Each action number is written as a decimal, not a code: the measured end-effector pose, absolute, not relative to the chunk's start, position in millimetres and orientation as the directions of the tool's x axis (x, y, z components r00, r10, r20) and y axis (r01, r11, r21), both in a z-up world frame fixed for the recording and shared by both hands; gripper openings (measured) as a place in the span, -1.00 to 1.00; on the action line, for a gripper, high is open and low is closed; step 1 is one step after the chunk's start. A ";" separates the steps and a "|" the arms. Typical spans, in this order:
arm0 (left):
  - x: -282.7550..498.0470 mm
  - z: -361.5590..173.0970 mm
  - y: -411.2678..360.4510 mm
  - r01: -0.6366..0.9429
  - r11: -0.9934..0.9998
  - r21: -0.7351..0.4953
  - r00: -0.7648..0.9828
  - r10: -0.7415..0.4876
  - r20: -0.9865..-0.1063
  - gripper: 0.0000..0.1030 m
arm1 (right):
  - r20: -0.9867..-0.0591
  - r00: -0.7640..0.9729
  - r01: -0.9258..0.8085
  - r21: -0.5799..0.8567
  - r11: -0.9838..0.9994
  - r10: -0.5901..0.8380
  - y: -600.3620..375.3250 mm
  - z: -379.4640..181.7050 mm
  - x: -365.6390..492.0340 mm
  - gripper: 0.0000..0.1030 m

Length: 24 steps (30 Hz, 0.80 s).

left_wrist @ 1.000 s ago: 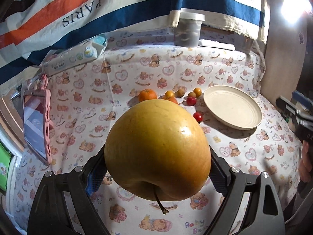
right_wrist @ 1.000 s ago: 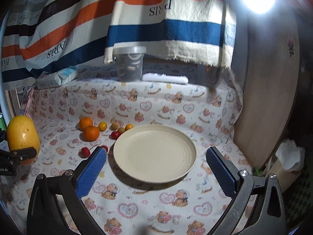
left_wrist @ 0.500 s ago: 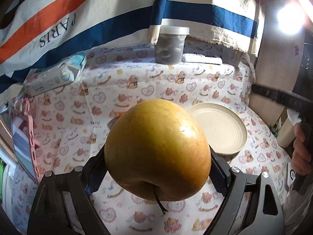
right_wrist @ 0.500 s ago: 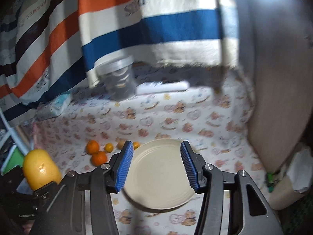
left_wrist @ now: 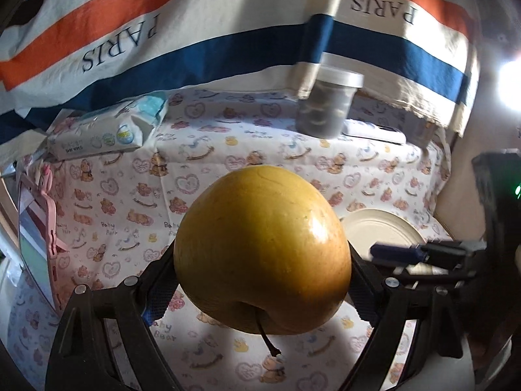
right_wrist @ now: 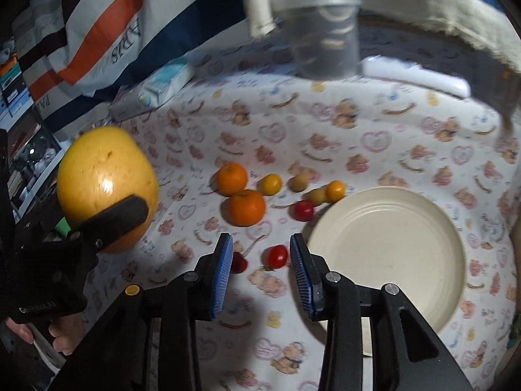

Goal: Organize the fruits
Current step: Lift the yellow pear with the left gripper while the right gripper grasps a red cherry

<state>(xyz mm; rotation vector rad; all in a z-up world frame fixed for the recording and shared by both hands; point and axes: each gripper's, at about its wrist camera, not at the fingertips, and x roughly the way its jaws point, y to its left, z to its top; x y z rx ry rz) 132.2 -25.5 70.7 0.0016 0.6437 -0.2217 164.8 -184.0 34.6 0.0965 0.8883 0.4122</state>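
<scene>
The left hand-held gripper clamps a large yellow pear in the air above the patterned bench. The right hand-held gripper, jaws closing and nothing pressed between them, frames a cherry tomato beside the empty cream plate. To grasp well, lower the blue pads around the tomato and close gently so it does not roll or burst.

Small round fruits – two oranges among them – lie at the round plate's ten o'clock; lidded plastic jar at twelve.
</scene>
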 end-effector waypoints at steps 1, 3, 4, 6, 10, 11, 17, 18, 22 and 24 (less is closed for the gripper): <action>134.2 67.1 -23.3 0.199 0.978 -0.059 0.777 -0.194 -0.599 0.72 | -0.737 0.543 -0.328 0.255 0.909 0.403 -177.2 26.7 166.9 -0.30; 137.9 60.1 -19.2 0.187 0.981 -0.047 0.770 -0.176 -0.613 0.72 | -0.739 0.525 -0.364 0.255 0.896 0.423 -164.7 11.1 169.0 -0.33; 139.3 56.7 -16.1 0.182 0.982 -0.053 0.765 -0.175 -0.620 0.72 | -0.739 0.518 -0.375 0.257 0.891 0.431 -159.8 4.5 170.0 -0.34; 142.4 51.5 -9.9 0.170 0.983 -0.070 0.757 -0.176 -0.630 0.72 | -0.740 0.509 -0.389 0.258 0.884 0.440 -151.7 -5.8 170.8 -0.38; 146.9 44.4 -1.3 0.129 0.989 -0.071 0.755 -0.144 -0.640 0.72 | -0.748 0.525 -0.402 0.204 0.893 0.407 -135.2 -19.5 173.4 -0.42; 148.3 43.3 0.6 0.122 0.990 -0.076 0.753 -0.142 -0.642 0.72 | -0.757 0.521 -0.392 0.198 0.898 0.394 -132.1 -23.4 176.3 -0.42; 151.2 38.9 3.8 0.111 0.991 -0.077 0.748 -0.134 -0.650 0.72 | -0.774 0.522 -0.371 0.174 0.912 0.360 -135.5 -34.6 181.9 -0.50; 151.3 38.6 3.0 0.111 0.991 -0.073 0.748 -0.132 -0.650 0.72 | -0.776 0.519 -0.370 0.173 0.913 0.358 -135.6 -35.5 183.0 -0.50; 151.7 36.7 1.0 0.117 0.991 -0.072 0.742 -0.135 -0.656 0.72 | -0.782 0.512 -0.371 0.172 0.912 0.356 -135.9 -38.5 184.7 -0.50; 151.5 36.0 0.5 0.117 0.991 -0.071 0.741 -0.135 -0.658 0.72 | -0.785 0.513 -0.376 0.160 0.913 0.348 -134.4 -39.7 185.0 -0.50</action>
